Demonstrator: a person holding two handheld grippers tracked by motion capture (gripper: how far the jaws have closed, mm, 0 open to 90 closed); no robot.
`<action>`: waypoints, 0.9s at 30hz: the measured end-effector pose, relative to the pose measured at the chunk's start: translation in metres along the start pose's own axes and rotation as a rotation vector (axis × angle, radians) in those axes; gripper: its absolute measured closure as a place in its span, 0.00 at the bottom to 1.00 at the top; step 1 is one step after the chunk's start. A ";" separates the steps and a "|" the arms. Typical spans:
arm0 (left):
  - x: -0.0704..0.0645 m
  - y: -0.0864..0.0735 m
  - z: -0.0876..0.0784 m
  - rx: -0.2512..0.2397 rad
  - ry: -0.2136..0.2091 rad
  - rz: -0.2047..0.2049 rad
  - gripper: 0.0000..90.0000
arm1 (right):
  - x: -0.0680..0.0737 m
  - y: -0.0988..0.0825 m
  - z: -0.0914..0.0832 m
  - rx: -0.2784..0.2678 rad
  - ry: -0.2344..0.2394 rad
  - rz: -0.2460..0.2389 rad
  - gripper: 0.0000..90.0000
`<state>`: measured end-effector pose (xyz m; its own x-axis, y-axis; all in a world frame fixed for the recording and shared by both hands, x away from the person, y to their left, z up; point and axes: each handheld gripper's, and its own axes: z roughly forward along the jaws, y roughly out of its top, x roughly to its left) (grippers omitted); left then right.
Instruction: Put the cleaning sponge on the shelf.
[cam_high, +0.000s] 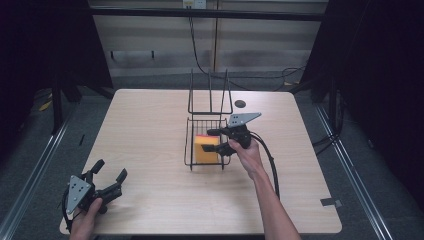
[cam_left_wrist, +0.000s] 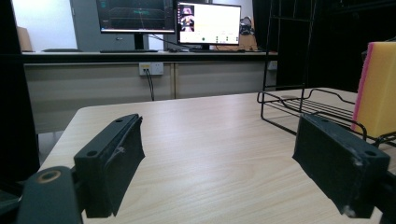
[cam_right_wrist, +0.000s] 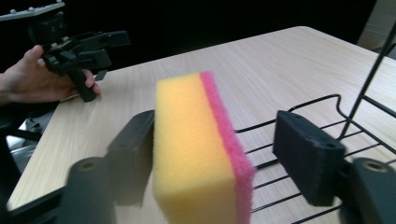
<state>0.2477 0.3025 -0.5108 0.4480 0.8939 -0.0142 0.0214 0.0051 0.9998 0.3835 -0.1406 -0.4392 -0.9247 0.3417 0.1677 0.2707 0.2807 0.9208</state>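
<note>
A yellow sponge (cam_high: 205, 149) with a pink scouring side stands on edge in the low tray of a black wire rack (cam_high: 189, 150) at mid table. My right gripper (cam_high: 216, 141) reaches into the tray from the right, open around it. In the right gripper view the sponge (cam_right_wrist: 196, 149) leans against one jaw on its yellow face, while a clear gap separates the pink side from the other jaw. My left gripper (cam_high: 111, 169) rests open and empty near the table's front left corner, and in its own view (cam_left_wrist: 219, 125) it faces the sponge (cam_left_wrist: 378, 88) and rack (cam_left_wrist: 289, 105).
The rack has tall upright wires (cam_high: 210, 92) at its far end. A small dark round spot (cam_high: 240, 104) lies on the table behind it. A desk with monitors (cam_left_wrist: 168, 21) stands beyond the table. A bit of grey tape (cam_high: 331, 202) sits at the front right corner.
</note>
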 end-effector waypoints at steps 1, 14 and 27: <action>0.000 0.000 0.000 0.000 0.000 0.000 0.17 | 0.000 0.001 0.000 -0.002 -0.005 0.003 0.32; 0.000 0.000 0.000 0.000 0.000 0.001 0.17 | 0.007 0.005 -0.007 -0.018 -0.110 0.010 0.15; 0.000 0.000 0.000 -0.002 0.000 -0.002 0.17 | 0.015 0.004 -0.013 -0.031 -0.169 0.008 0.15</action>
<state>0.2477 0.3023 -0.5108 0.4475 0.8941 -0.0166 0.0210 0.0081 0.9997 0.3676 -0.1459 -0.4288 -0.8638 0.4902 0.1163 0.2675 0.2506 0.9304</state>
